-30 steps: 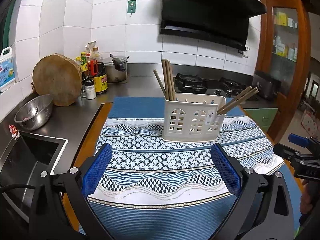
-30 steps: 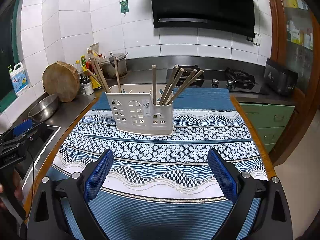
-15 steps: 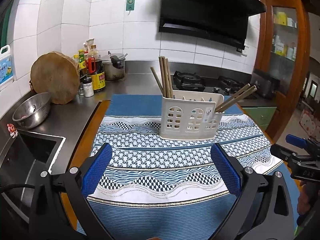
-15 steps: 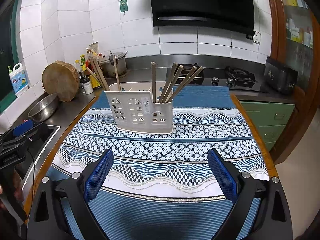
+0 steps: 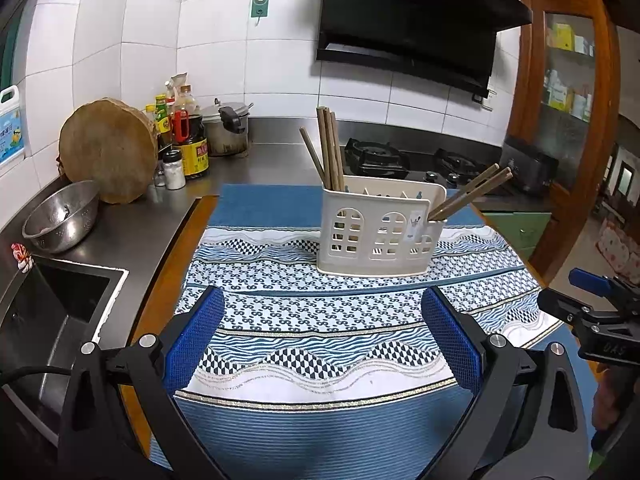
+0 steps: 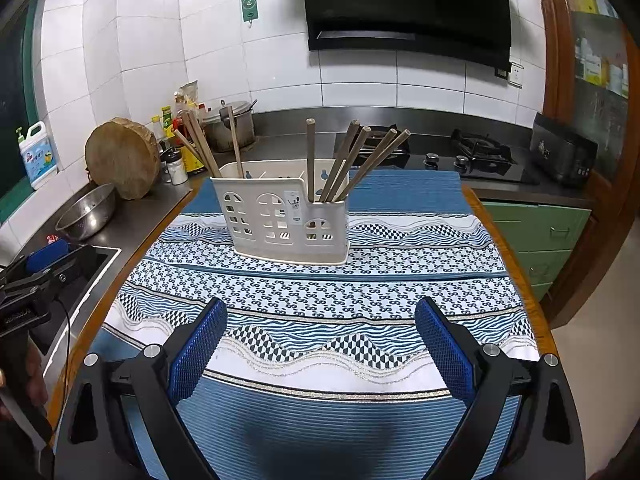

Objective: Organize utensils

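Observation:
A white plastic utensil holder [image 5: 380, 232] [image 6: 286, 220] stands on the blue patterned tablecloth [image 5: 320, 320] [image 6: 320, 280]. Several brown chopsticks stand in its left end [image 5: 330, 148] [image 6: 200, 146] and several lean out of its right end [image 5: 470, 192] [image 6: 352, 164]. My left gripper [image 5: 322, 332] is open and empty above the cloth, well in front of the holder. My right gripper [image 6: 320, 340] is open and empty too, also in front of the holder. Each gripper shows at the edge of the other's view.
Left of the table are a steel counter with a sink [image 5: 48, 300], a metal colander [image 5: 64, 216], a round wooden chopping block [image 5: 108, 150], sauce bottles [image 5: 192, 140] and a pot [image 5: 226, 128]. A gas stove [image 6: 476, 152] sits behind; green cabinets [image 6: 536, 240] stand to the right.
Both grippers have drawn back a little from the holder, which now looks slightly farther away. Both stay open and empty.

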Available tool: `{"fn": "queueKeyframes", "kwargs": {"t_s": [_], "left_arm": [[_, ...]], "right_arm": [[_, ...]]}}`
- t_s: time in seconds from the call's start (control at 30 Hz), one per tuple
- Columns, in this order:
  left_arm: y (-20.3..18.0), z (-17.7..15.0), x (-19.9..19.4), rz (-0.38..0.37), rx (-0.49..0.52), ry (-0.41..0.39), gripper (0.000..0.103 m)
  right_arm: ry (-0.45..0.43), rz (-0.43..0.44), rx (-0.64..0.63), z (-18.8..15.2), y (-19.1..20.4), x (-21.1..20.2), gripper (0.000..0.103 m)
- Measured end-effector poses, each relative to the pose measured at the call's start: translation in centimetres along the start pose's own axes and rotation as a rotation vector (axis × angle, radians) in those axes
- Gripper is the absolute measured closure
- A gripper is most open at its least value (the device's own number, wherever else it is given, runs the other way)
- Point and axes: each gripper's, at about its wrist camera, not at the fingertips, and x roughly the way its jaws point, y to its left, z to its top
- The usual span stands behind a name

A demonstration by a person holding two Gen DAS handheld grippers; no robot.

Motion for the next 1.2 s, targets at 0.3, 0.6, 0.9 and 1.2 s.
{"fn": "queueKeyframes", "kwargs": {"t_s": [0.3, 0.6, 0.9, 1.2], "left_arm": [[0.00, -0.03, 0.18, -0.004, -0.001, 0.006, 0.005], [-0.04, -0.10, 0.24, -0.006, -0.002, 0.008, 0.005], [0.07, -0.09, 0.39, -0.004, -0.002, 0.010, 0.005], [0.11, -0.12, 0.52, -0.002, -0.002, 0.011, 0.005]], "right_arm": [[0.004, -0.001, 0.002, 0.04, -0.09, 0.08, 0.011], [0.006, 0.004, 0.000, 0.02, -0.04, 0.12, 0.011], [0.005, 0.004, 0.000, 0.05, -0.04, 0.17, 0.011], [0.005, 0.006, 0.000, 0.04, -0.05, 0.27, 0.011]]}}
